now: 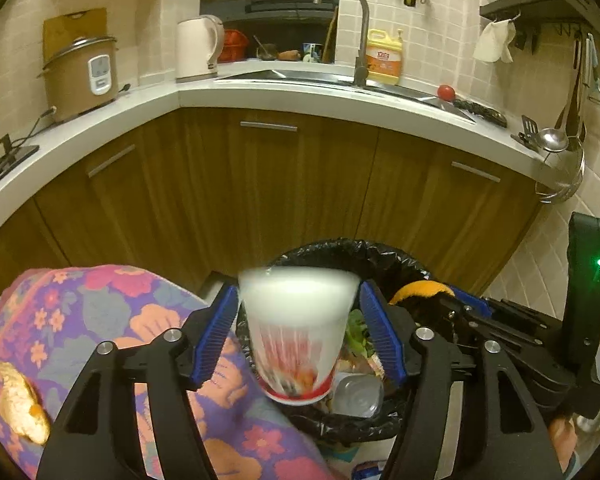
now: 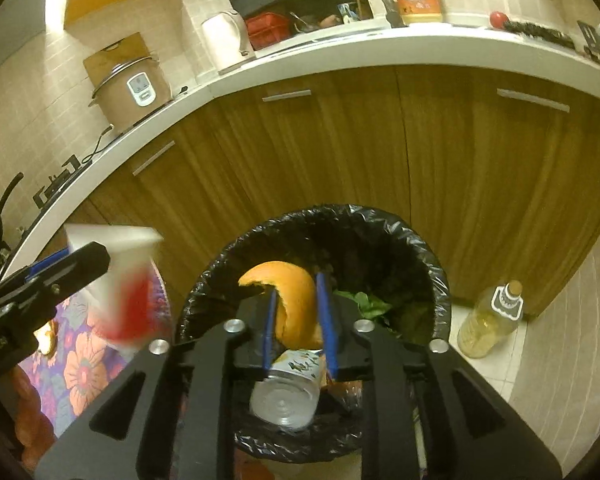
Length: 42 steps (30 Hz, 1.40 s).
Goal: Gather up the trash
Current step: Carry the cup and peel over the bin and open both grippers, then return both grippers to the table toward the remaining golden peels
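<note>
Between my left gripper's blue pads sits a paper cup, white with a red printed band, blurred and tipped a little. Those jaws stand wide; the left pad seems to touch the cup's rim, the right one shows a thin gap, so I cannot tell whether they press on it. It hangs over the near rim of the bin, which is lined with a black bag and already holds green leaves and a clear plastic container.

From my right wrist view, the right gripper has its jaws narrowly parted with a curl of orange peel between the pads; a sliver of space shows on the left side, so whether the peel is gripped I cannot say. It is above the bin's mouth, over a can lying among the rubbish. Flowered cloth covers the surface left of the bin, with another scrap of peel on it. On the floor to the bin's right stands a bottle of yellow liquid.
</note>
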### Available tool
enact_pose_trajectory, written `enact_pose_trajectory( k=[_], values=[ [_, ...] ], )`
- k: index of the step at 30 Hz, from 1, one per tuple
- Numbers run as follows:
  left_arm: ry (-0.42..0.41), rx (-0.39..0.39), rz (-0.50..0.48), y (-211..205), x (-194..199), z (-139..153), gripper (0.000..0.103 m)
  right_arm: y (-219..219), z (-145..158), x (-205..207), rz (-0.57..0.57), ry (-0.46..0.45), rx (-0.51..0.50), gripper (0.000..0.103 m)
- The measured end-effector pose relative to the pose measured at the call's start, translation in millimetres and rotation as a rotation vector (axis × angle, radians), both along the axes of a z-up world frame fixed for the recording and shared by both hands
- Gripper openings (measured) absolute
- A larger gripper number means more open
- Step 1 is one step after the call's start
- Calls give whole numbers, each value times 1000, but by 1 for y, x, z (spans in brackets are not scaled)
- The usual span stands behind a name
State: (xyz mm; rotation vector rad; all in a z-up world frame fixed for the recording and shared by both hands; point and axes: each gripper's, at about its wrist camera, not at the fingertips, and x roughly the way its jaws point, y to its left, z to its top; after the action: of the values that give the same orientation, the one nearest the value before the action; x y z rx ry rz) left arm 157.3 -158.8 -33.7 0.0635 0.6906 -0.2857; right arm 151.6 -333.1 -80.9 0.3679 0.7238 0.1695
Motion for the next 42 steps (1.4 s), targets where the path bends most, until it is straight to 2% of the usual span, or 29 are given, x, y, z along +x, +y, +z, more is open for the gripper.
enact_pose_trajectory(
  k=[5,7,10,14,24,27,30,36,42],
  values=[
    [-2,8,-12,-10,-3,3,69,-2,-2,-1,6,19,8,23],
    [-5,7,-14,-10,-6,4,74,-2,-1,-2,7,18,5,29],
    [-11,0,-18,-8,-10,8,74,-2,0,-5,-2,15,0,47],
    [-24,-1,-12,0,-16,12,74,-2,1,-7,-3,23,8,48],
    [-48,-32,50,38,-30,28,75,16,-11,0,25,163,-87,48],
    [-56,-45,65,48,-36,33,75,22,-15,-3,56,231,-145,55],
    [-64,-59,82,61,-43,37,75,26,-14,-12,95,256,-171,57],
    [-91,-88,141,100,-62,48,75,45,16,-30,159,157,-108,62],
    [-120,-105,234,153,-80,52,75,114,50,-40,295,19,-78,62]
  ],
)
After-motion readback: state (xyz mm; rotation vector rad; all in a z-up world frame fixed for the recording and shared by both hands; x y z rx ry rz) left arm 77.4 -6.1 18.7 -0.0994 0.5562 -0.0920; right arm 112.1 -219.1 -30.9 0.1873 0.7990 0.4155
